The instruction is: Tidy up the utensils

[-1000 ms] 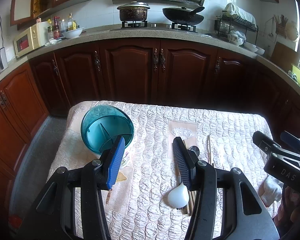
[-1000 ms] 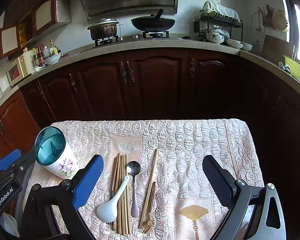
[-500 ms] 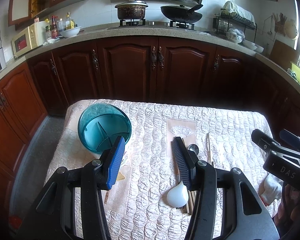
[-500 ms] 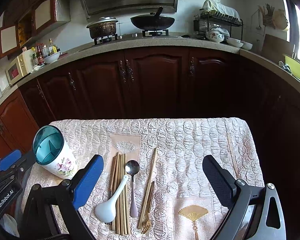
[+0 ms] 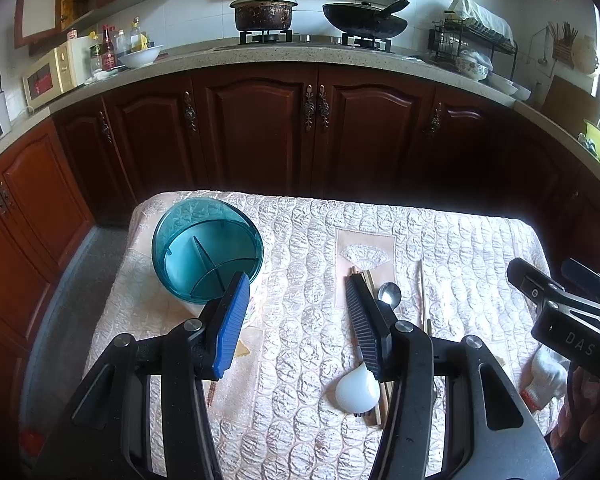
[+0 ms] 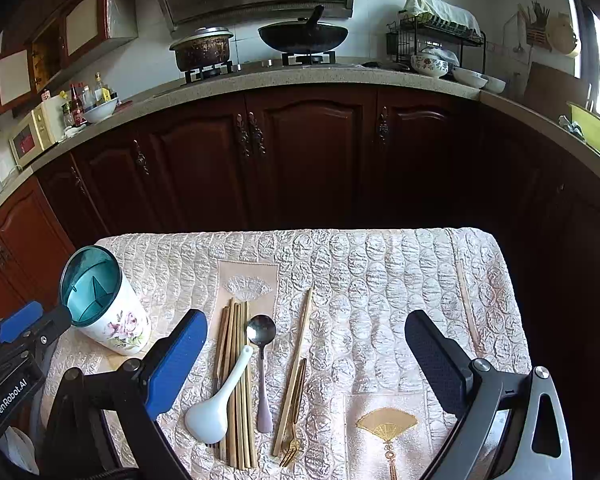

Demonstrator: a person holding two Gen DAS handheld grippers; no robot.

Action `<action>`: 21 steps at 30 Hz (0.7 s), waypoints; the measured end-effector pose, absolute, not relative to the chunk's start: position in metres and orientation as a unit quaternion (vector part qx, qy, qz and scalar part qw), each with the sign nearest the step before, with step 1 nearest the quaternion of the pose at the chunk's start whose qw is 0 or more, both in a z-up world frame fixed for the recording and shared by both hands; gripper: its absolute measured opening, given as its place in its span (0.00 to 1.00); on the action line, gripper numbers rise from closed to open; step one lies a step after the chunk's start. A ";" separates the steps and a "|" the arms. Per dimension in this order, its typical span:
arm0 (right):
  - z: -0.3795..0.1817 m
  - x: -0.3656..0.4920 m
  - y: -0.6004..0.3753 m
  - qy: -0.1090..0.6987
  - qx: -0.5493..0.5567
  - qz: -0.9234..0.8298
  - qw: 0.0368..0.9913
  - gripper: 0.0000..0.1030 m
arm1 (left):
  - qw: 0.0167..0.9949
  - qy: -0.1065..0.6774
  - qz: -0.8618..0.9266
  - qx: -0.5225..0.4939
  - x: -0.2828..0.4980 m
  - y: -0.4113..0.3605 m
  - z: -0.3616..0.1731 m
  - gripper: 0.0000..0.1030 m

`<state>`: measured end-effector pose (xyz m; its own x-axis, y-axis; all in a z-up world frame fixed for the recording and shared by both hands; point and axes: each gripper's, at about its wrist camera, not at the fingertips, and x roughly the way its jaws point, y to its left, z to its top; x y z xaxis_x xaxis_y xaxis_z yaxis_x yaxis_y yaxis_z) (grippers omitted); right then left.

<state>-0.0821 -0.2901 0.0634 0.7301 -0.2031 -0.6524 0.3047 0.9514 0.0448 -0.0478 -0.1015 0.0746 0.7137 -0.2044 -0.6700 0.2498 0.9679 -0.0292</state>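
My left gripper's right finger (image 5: 366, 332) hides most of the chopsticks (image 5: 360, 274) and the white spoon's handle (image 5: 363, 369); something thin beneath my left finger (image 5: 230, 330), perhaps a tassel, stays unclear.

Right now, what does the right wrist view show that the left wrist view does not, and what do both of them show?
Only the right wrist view shows the gold fork, the holder's floral white wall and the whole chopstick bundle.

Only the left wrist view looks straight down into the utensil holder, showing its dividers.

Both show the white soup spoon, the metal spoon, the quilted tablecloth, and open, empty tongs: left, right.
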 end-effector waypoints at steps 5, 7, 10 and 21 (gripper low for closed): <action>0.062 -0.081 -0.290 0.343 0.074 -0.137 0.926 0.96 | 0.925 0.360 -0.121 0.033 -0.046 -0.102 0.072 0.48; 0.060 -0.080 -0.291 0.345 0.075 -0.138 0.925 0.96 | 0.924 0.361 -0.120 0.033 -0.045 -0.102 0.071 0.48; 0.058 -0.077 -0.291 0.350 0.073 -0.139 0.924 0.96 | 0.923 0.364 -0.118 0.032 -0.043 -0.102 0.068 0.48; 0.049 -0.072 -0.292 0.359 0.068 -0.137 0.921 0.96 | 0.922 0.368 -0.116 0.039 -0.041 -0.105 0.062 0.48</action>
<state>-0.0724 -0.2918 0.0495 0.7042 -0.2028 -0.6804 0.3010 0.9532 0.0275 -0.0407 -0.1049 0.0621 0.7024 -0.1847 -0.6874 0.2423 0.9701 -0.0132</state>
